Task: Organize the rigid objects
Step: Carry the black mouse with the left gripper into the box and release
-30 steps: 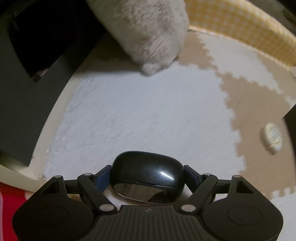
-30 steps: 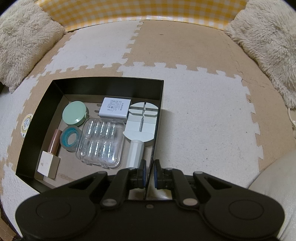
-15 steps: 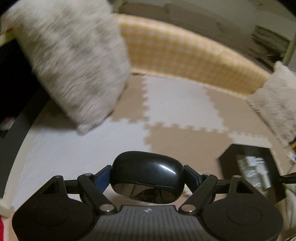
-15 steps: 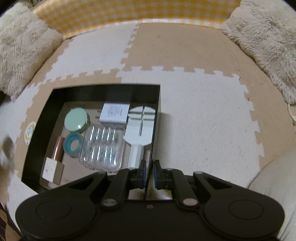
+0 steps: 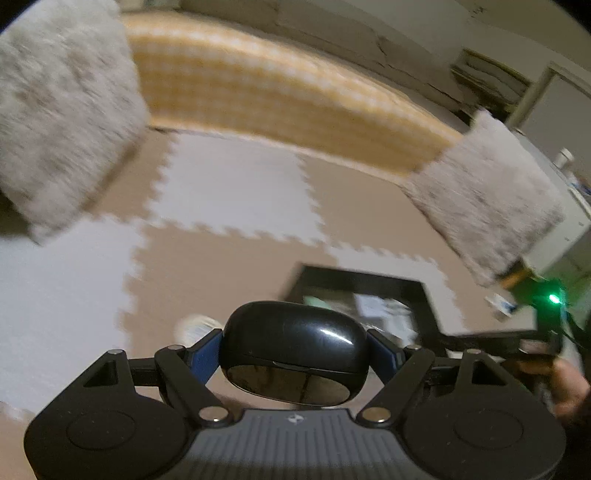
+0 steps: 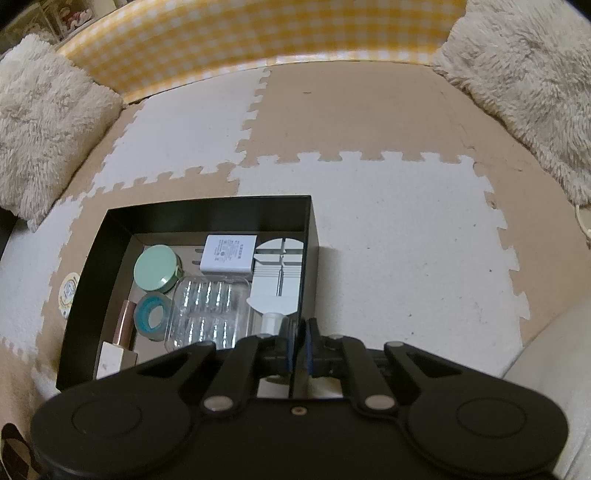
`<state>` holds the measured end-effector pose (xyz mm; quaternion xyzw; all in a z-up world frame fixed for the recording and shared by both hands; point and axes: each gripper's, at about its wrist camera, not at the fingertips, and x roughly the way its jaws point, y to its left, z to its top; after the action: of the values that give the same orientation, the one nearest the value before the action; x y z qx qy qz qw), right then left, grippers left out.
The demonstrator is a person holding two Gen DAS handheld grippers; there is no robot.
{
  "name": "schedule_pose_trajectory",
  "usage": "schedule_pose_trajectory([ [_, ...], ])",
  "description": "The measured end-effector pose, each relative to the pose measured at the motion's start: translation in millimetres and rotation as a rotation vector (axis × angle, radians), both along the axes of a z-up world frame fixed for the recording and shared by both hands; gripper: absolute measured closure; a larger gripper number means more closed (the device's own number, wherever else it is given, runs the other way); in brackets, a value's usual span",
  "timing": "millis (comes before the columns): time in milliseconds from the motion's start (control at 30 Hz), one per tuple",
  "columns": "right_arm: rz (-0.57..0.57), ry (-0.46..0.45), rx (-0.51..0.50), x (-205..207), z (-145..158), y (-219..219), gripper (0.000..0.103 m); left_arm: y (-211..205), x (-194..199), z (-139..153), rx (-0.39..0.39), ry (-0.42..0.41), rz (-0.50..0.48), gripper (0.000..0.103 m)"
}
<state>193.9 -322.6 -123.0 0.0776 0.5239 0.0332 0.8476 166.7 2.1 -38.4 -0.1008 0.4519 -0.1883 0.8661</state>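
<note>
Your left tool (image 5: 293, 354) is clamped on a glossy black oval case (image 5: 293, 345); both blue pads press its ends, and the case hangs above the foam floor mat (image 5: 229, 192) of white and tan puzzle tiles. The left wrist view is blurred, yet the black box (image 5: 424, 295) is visible beyond and right of the case, well apart from it. Your right tool (image 6: 300, 341) is pinched narrow on the near right wall of the black box (image 6: 207, 210), its pads meeting on that thin wall. The box sits on the mat and holds these items: a round mint-green tin (image 6: 155, 271) at the left rear, a white power adapter (image 6: 228, 254) at the centre rear, a white tool with a round slotted head (image 6: 279, 275) along the right wall, a clear blister tray (image 6: 207, 314) in the middle, a teal tape ring (image 6: 151, 319) just left of the tray, and a copper-coloured tube with a white block end (image 6: 122, 339) along the left wall. A round sticker (image 6: 69, 293) lies on the mat just outside the left wall. Fluffy cushions (image 6: 44, 122) lie at both far corners, against a yellow checked border (image 6: 258, 33).
</note>
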Motion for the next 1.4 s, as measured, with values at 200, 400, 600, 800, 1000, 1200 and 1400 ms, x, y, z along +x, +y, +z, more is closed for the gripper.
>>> schedule_pose_trajectory([
  [200, 0.0, -0.001, -0.001, -1, 0, 0, 0.096, -50, -4, -17, -0.03, 0.052, -0.044, 0.022],
  [400, -0.008, 0.0, 0.006, -1, 0, -2, 0.096, -92, -1, -37, -0.133, 0.117, -0.025, 0.022],
  [600, -0.037, 0.015, 0.046, 1, -1, -7, 0.095, -121, 1, -62, -0.143, 0.163, -0.017, 0.022],
  [800, -0.047, 0.026, 0.067, 2, -1, -10, 0.095, -130, 6, -84, -0.197, 0.223, -0.004, 0.022],
  [1000, -0.041, 0.026, 0.06, 2, -1, -9, 0.095, -134, 6, -89, -0.195, 0.231, 0.0, 0.021],
  [1200, -0.039, 0.025, 0.057, 3, -1, -9, 0.095, -136, 6, -85, -0.179, 0.236, -0.026, 0.013],
  [1400, -0.039, 0.025, 0.055, 2, 0, -9, 0.095, -140, 1, -80, -0.149, 0.249, -0.065, 0.01],
])
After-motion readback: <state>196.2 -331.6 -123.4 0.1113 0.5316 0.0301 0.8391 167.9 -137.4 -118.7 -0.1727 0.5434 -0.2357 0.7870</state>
